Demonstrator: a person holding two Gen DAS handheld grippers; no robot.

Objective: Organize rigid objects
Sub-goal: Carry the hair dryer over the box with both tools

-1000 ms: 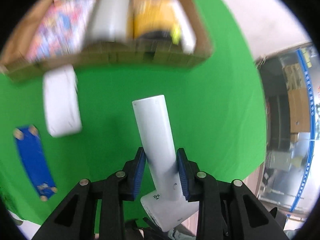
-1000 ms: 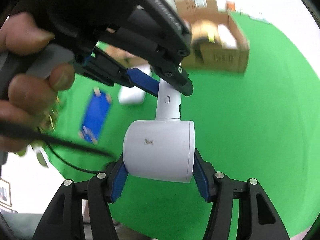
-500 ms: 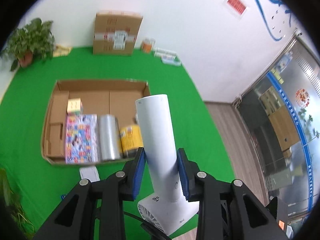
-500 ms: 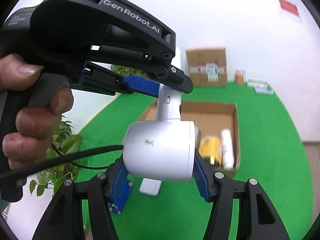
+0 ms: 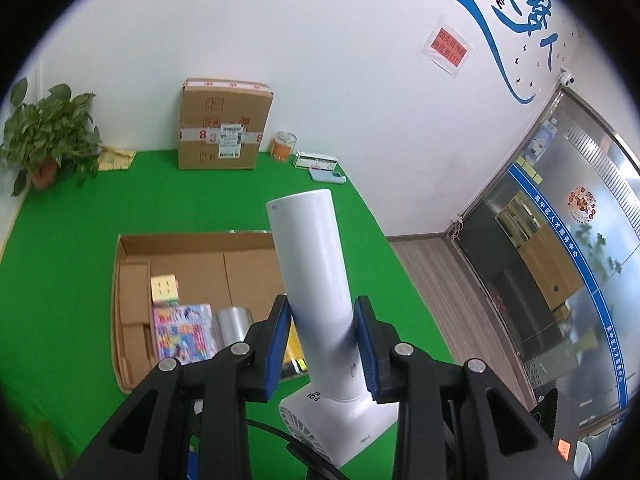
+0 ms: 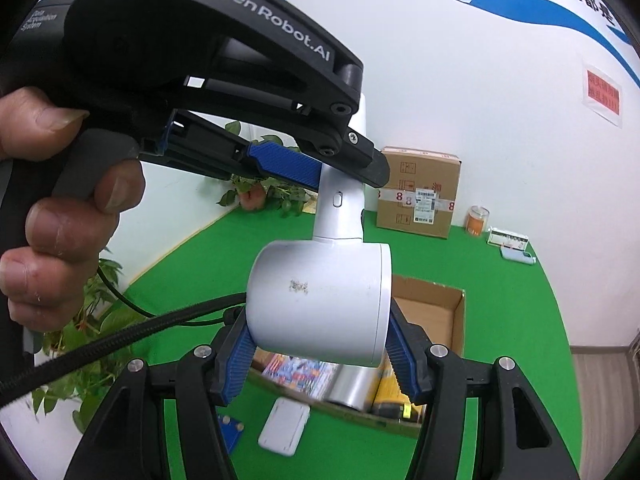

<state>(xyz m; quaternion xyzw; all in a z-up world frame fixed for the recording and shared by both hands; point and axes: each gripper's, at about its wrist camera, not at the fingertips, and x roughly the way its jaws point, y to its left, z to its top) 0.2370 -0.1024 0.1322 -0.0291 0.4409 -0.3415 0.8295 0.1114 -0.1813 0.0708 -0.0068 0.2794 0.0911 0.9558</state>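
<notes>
Green floor mat (image 5: 72, 248) across the lower half of both views, white wall behind. On it, at about 8 o'clock in the left wrist view, open cardboard box (image 5: 132, 280) lying flat, holding a yellow puzzle cube (image 5: 164, 289), a bright picture book (image 5: 184, 332) below the cube, a clear silvery roll (image 5: 234, 322) just right of the book, and a yellow-and-black item partly hidden behind the gripper finger. Same box (image 6: 444, 312) at 5 o'clock in the right wrist view. At 11 o'clock against the wall, sealed carton (image 5: 224, 126); potted plant (image 5: 48, 136) at 9 o'clock; small orange jar (image 5: 283, 146) and flat packets just right of the carton.

Held in the air above the mat, white handheld fan (image 5: 316, 280), gripped at both ends. Left gripper (image 5: 322, 342) clamped on the tubular handle, blue pads pressed against either side, handle pointing up toward 12 o'clock, vented head at the lower end near 6 o'clock. Right gripper (image 6: 320, 354) clamped on the drum-shaped head (image 6: 320, 300), pads touching both flanks. Seen from the right wrist, left gripper reaching in from 10 o'clock with a bare hand (image 6: 68, 216) around its grip.

On the mat outside the box, at 6 o'clock in the right wrist view, small white flat case (image 6: 284, 426), and beside it toward 7 o'clock a blue board (image 6: 230, 430), partly hidden.
</notes>
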